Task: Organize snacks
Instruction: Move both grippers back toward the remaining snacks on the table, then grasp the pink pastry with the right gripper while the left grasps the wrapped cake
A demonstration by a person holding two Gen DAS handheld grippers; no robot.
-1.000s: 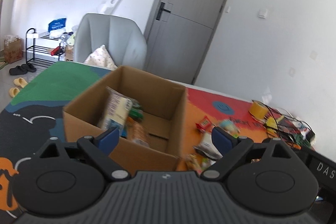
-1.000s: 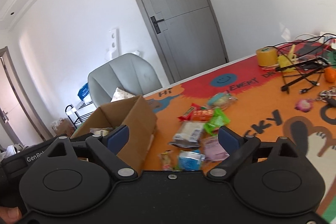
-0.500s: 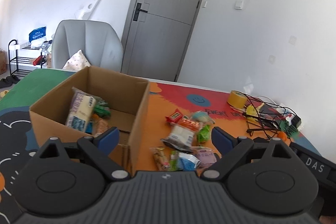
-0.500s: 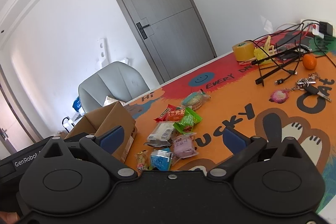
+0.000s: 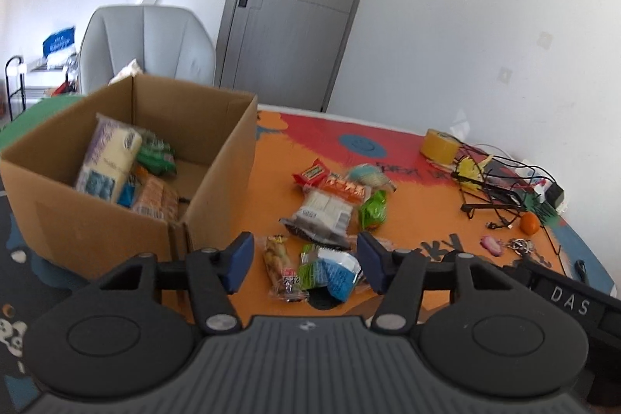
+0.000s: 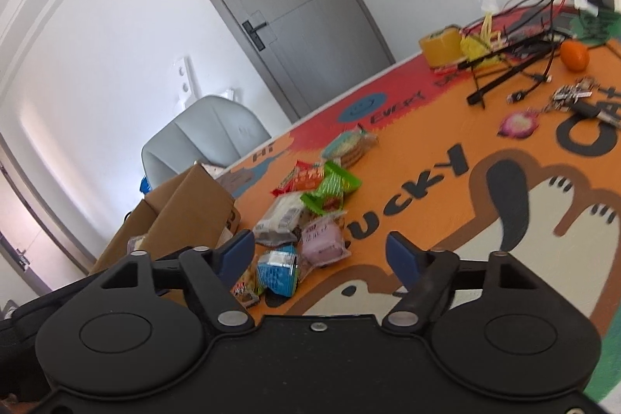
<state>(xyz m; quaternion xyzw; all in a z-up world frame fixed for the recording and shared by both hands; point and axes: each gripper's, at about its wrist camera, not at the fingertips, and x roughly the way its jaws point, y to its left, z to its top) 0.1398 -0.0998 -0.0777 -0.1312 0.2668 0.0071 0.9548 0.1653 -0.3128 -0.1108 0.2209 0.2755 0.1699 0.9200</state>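
Observation:
An open cardboard box stands at the left of the mat with several snack packs inside, among them a tall cream pack. To its right lies a loose pile of snacks: a white packet, a green packet, a brown bar packet and a blue packet. My left gripper hovers over the near end of the pile. Its jaws are closing, with the blue packet seen between them untouched. My right gripper is also closing, above the pink packet and the blue packet, and grips nothing.
A yellow tape roll, tangled cables, an orange fruit and keys lie at the mat's far right. A grey chair and a door stand behind the table. The box sits close to the pile's left.
Both grippers swung away from the box, came lower and nearer to the snack pile, and the jaws of both stand narrower than before.

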